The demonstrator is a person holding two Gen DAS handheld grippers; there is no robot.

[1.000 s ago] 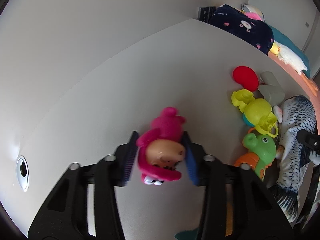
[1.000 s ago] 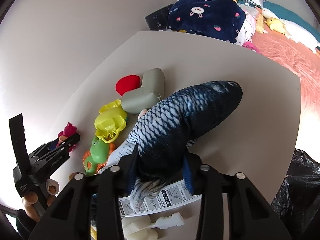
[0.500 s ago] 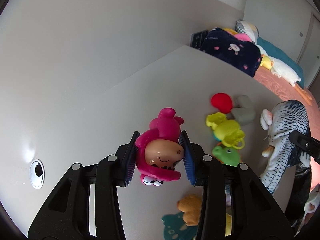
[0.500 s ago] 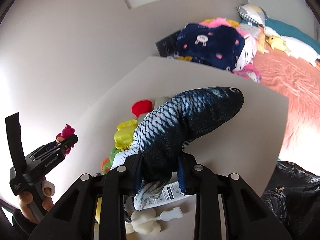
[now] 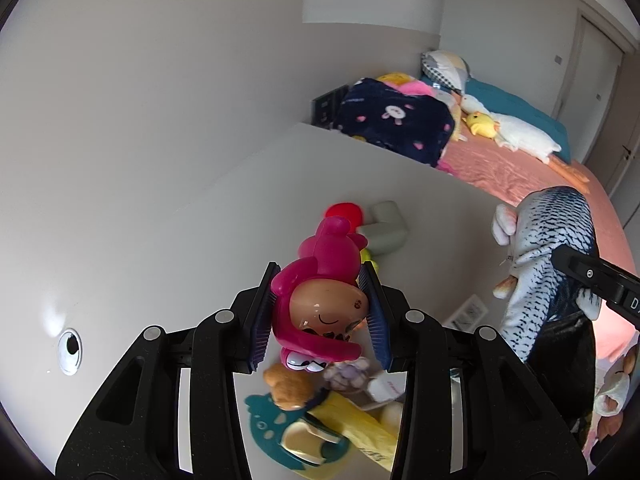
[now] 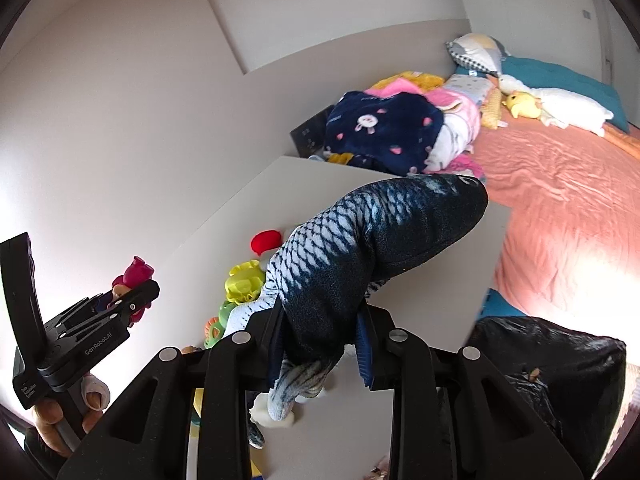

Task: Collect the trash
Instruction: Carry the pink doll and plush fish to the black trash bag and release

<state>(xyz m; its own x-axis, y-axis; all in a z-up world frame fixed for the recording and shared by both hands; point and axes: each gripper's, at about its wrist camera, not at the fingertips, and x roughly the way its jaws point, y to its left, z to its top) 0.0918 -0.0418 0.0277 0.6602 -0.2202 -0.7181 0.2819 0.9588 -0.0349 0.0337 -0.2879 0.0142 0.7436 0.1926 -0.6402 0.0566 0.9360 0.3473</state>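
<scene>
While the left claw [image 5: 322, 316] clamps a pink doll [image 5: 320, 300] by its head, above the white surface [image 5: 240, 220], the right claw [image 6: 320, 336] grips a plush fish [image 6: 360, 248] near its tail, the fish's head pointing out over the surface's far edge. On the surface beside the fish lie a red toy [image 6: 266, 241], a yellow toy [image 6: 244, 284] and a green toy [image 6: 220, 316]. A black bag [image 6: 548, 384] sits past the surface's right edge, near the fish's tail. Beyond the surface lies a bed [image 6: 560, 200].
</scene>
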